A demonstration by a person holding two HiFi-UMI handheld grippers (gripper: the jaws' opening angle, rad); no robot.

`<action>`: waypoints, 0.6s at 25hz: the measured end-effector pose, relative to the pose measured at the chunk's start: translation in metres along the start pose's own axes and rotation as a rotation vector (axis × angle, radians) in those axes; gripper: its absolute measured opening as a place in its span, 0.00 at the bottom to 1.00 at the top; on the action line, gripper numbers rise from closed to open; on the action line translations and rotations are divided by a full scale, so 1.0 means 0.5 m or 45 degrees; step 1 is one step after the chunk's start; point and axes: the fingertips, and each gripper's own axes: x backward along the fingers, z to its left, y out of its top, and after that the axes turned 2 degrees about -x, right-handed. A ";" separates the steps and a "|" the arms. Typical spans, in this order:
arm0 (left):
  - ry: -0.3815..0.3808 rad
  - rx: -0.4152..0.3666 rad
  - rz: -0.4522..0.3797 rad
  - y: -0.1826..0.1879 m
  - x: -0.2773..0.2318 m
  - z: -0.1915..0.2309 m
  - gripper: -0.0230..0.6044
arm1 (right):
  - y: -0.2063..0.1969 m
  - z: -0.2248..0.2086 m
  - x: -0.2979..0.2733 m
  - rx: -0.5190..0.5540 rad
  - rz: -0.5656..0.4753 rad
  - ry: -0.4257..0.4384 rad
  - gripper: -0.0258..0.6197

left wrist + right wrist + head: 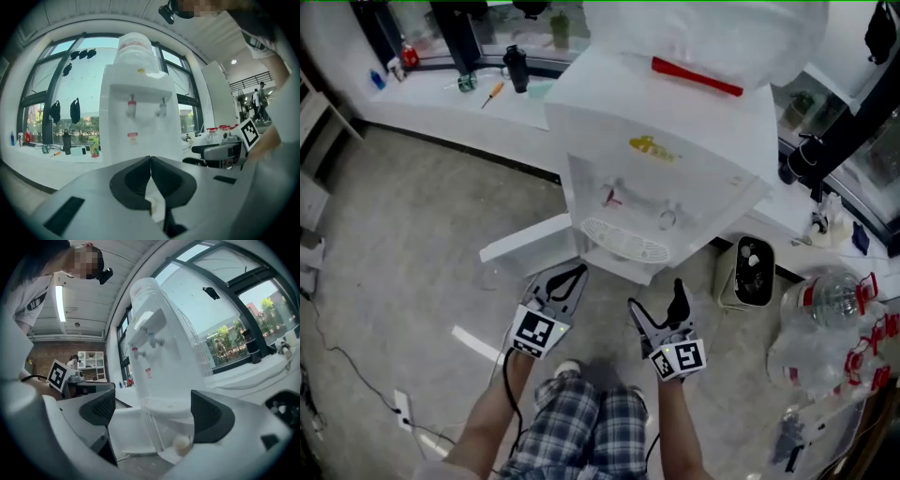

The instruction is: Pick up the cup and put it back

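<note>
Two grippers sit low in front of a white plastic water dispenser [675, 178]. The left gripper [574, 275] has its fingers pressed together, holding nothing. The right gripper [656, 300] has its fingers wide apart. Between them, under the round slotted drip tray [164, 405], is what looks like a see-through cup [176, 437] with a pale round base, near the right finger; contact unclear.

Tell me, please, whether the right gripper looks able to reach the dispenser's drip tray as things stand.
Probably yes: the right gripper is open and faces the drip tray, and nothing seems to stand between them.
</note>
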 end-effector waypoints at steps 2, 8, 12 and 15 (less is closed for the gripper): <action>-0.008 0.026 -0.008 -0.084 -0.031 -0.005 0.08 | -0.086 -0.021 -0.006 0.014 0.022 0.032 0.81; 0.003 0.021 -0.057 -0.278 -0.118 0.005 0.08 | -0.302 -0.088 -0.047 0.080 0.079 0.119 0.81; 0.021 0.016 -0.072 -0.378 -0.143 0.007 0.08 | -0.391 -0.114 -0.062 0.103 0.068 0.140 0.81; 0.026 -0.020 -0.069 -0.438 -0.153 0.004 0.08 | -0.446 -0.114 -0.078 0.138 0.083 0.191 0.81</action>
